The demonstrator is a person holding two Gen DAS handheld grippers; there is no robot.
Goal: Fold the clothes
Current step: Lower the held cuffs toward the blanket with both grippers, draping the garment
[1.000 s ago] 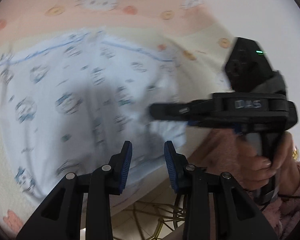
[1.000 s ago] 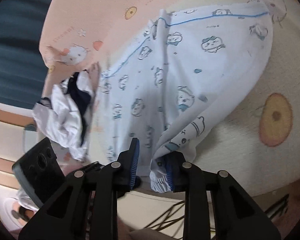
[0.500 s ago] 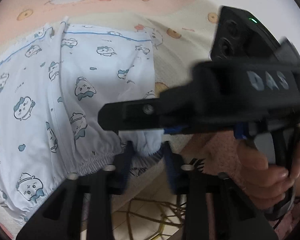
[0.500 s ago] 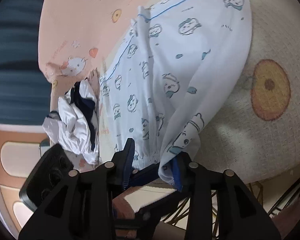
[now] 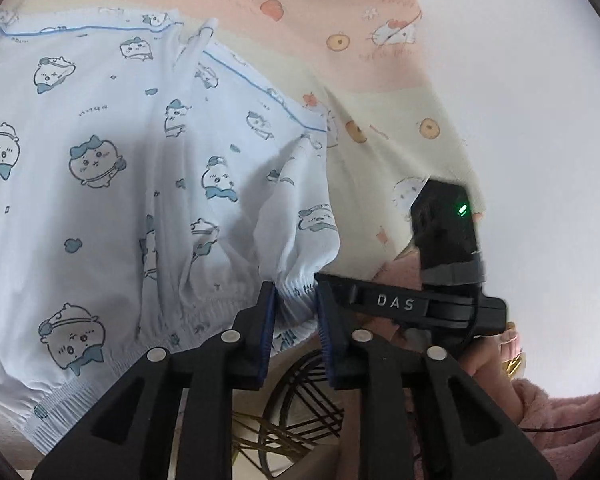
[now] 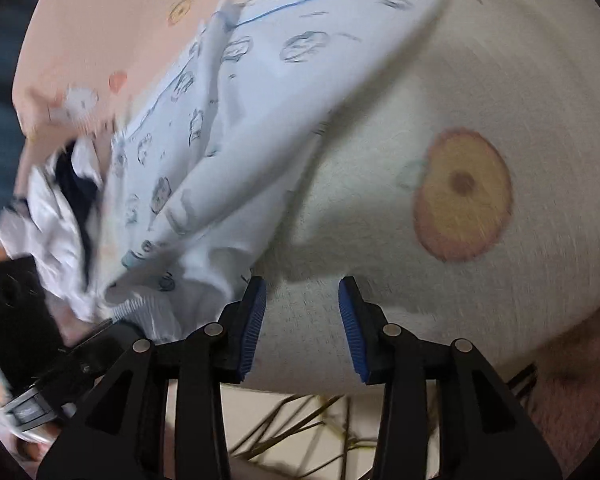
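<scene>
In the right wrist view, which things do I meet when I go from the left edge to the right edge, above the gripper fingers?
Crumpled white and navy clothes → pale blue printed garment → bare cream sheet → round orange print on the sheet.

This was a home bedroom, by the look of it: a soft pink and cream cartoon-cat bedspread (image 5: pixel 380 92) covered the surface, a crumpled white and navy laundry heap (image 6: pixel 60 216) lay at its edge, and a fuzzy pink robe sleeve (image 5: pixel 560 412) showed.
</scene>
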